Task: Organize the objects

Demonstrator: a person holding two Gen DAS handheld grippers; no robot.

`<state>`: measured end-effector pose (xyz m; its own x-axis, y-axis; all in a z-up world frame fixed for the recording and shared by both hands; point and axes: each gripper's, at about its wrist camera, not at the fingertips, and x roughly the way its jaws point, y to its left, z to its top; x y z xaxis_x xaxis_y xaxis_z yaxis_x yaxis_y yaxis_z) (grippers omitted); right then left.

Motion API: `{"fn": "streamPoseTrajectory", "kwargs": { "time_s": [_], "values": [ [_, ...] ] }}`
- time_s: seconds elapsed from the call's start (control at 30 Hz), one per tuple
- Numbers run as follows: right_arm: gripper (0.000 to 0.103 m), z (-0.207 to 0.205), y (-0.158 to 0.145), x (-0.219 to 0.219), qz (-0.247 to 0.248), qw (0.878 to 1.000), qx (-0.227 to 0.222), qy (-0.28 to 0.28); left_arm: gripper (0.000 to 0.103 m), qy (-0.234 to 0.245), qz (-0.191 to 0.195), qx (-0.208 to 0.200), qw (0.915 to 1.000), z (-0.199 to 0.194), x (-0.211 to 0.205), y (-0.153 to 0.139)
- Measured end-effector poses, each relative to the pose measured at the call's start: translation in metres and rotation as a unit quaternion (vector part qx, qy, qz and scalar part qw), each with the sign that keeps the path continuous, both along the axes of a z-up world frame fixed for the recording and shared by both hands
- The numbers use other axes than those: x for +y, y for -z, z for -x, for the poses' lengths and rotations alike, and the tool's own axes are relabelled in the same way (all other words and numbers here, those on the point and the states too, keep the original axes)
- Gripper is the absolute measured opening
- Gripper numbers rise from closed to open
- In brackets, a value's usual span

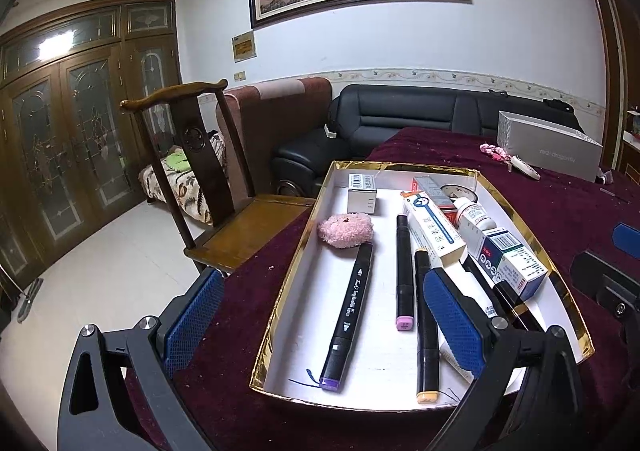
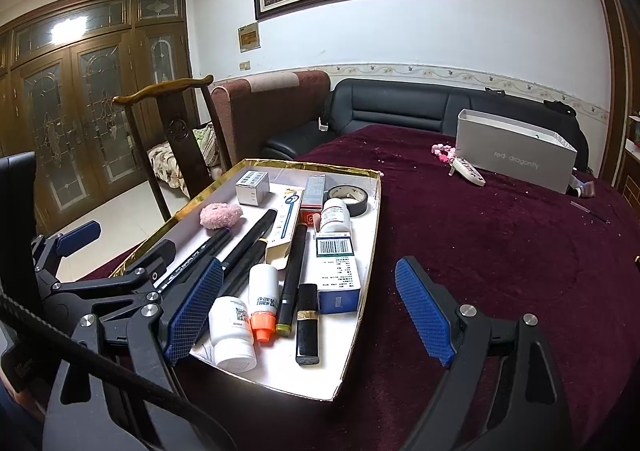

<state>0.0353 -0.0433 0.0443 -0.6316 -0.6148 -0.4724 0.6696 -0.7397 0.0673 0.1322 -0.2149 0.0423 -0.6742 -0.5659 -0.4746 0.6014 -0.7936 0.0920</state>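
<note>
- While both claws hover low at the near end of the gold-rimmed tray, each stands wide with nothing between its blue pads.
- The left claw straddles the tray's near left corner: one pad sits outside over the maroon tabletop, the other above the tray's contents.
- The right claw straddles the tray's near right corner, with its right pad over bare cloth.
- Inside the tray, three black markers lie lengthwise: a purple-capped marker, a pink-capped marker and an orange-capped marker.
- A pink fluffy puff rests at the far tip of the purple-capped one.
- A small grey box stands in the far left corner, and a tape roll lies at the far right.
- A white pill bottle, an orange-tipped tube and a black lipstick case lie at the near end.
- A blue-and-white medicine box lies along the right wall.
- Well apart, a grey shoebox stands at the tabletop's far side.
</note>
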Motion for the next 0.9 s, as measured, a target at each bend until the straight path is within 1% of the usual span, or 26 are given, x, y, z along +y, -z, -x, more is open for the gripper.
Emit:
{"fn": "streamPoseTrajectory", "kwargs": {
  "time_s": [0.9],
  "values": [
    [0.089, -0.0015, 0.0023, -0.0016, -0.004, 1.0, -0.006, -0.002, 0.098, 0.007, -0.006, -0.006, 0.9999, -0.0005, 0.0009, 0.0028]
  ]
}}
